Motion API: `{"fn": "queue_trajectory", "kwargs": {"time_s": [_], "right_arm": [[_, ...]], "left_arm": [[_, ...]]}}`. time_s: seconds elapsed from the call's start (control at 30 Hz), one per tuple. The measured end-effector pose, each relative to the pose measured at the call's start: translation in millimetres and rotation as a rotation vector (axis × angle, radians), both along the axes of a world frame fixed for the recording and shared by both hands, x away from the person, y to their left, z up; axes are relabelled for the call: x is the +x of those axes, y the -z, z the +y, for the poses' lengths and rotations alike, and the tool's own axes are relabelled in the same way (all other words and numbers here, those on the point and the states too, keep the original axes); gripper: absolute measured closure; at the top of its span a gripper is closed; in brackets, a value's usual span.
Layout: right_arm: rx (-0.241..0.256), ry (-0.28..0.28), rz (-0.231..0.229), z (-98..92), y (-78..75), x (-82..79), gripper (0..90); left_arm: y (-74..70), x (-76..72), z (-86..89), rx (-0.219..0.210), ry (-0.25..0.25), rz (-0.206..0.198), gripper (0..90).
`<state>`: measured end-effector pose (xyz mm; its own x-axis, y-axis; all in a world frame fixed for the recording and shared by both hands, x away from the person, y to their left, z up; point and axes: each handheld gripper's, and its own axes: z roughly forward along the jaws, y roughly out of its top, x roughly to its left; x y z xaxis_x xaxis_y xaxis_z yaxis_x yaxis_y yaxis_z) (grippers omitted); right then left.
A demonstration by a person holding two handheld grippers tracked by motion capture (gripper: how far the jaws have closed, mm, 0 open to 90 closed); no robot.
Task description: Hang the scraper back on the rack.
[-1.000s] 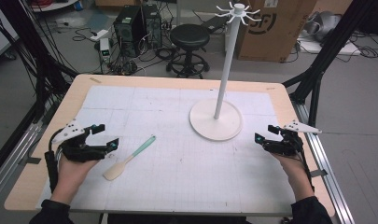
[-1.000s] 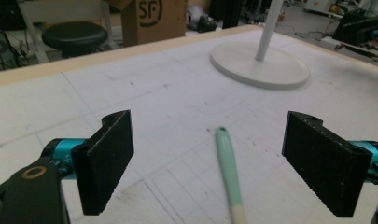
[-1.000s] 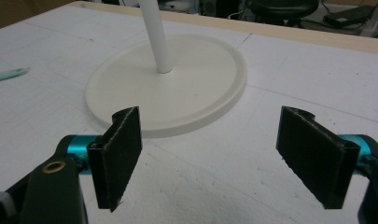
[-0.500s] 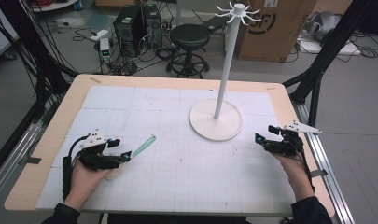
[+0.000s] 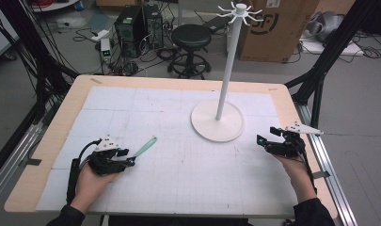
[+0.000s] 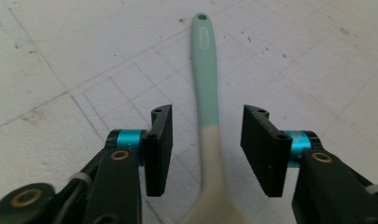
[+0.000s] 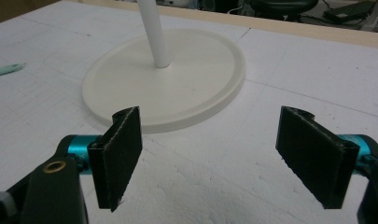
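Table | spatula blade cut off (left tool straddling)

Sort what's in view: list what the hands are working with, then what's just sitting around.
In play:
- spatula, lying flat between the open jaws of the left gripper
- white stand, likely where it goes; the open right gripper waits beside its base

Just around:
- black stool
- computer tower
- cardboard box
- floor cables

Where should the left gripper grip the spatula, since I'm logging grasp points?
On the spatula's narrow handle, near the mint-cream join. It lies flat, lengthwise between the open jaws of the left gripper, so come down from above and close across its width.
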<state>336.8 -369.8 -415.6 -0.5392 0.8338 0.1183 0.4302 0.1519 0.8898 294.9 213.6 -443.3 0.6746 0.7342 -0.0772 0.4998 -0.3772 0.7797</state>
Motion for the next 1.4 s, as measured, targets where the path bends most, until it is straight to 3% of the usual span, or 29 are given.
{"fn": "queue_trajectory", "kwargs": {"time_s": [0.1, 0.23, 0.37, 0.53, 0.63, 0.83, 1.0, 1.13, 1.2, 1.4], "right_arm": [[-0.004, -0.002, 0.003, 0.5, 0.4, 0.1, 21.8], [-0.007, -0.003, 0.004, 0.8, 0.6, 0.3, 21.8], [-0.008, -0.003, 0.009, 1.5, 0.8, 0.2, 21.9], [-0.015, -0.007, 0.006, 1.9, 1.2, 0.5, 21.9], [-0.014, -0.006, 0.009, 2.2, 1.1, 0.2, 21.9], [-0.012, -0.007, 0.006, 2.4, 0.7, 0.0, 21.9], [-0.016, -0.01, 0.006, 2.6, 0.9, 0.2, 21.9], [-0.013, -0.007, 0.009, 2.3, 1.3, 0.5, 22.0], [-0.012, -0.007, 0.007, 2.0, 1.4, 0.8, 21.9], [-0.013, -0.008, 0.009, 3.0, 1.4, 0.6, 21.9]], "left_arm": [[2.1, 0.5, -2.3, 0.023, 0.009, 0.008, 60.9], [2.1, 0.0, -2.6, 0.048, -0.004, -0.007, 68.4], [1.5, -2.6, -7.5, 0.08, -0.02, -0.026, 69.3], [1.4, -4.4, -13.2, 0.108, -0.007, -0.044, 75.1], [2.4, -2.8, -10.7, 0.066, -0.025, -0.017, 77.2], [2.4, -3.1, -11.1, 0.079, -0.02, -0.029, 80.2], [2.1, -2.0, -9.8, 0.064, -0.019, -0.021, 80.6], [-0.2, 0.1, -7.5, 0.016, -0.016, -0.015, 80.7], [-7.9, 0.3, -6.9, -0.034, -0.015, -0.034, 80.7], [-27.1, 3.0, -14.5, -0.067, 0.027, -0.049, 80.7]]}}
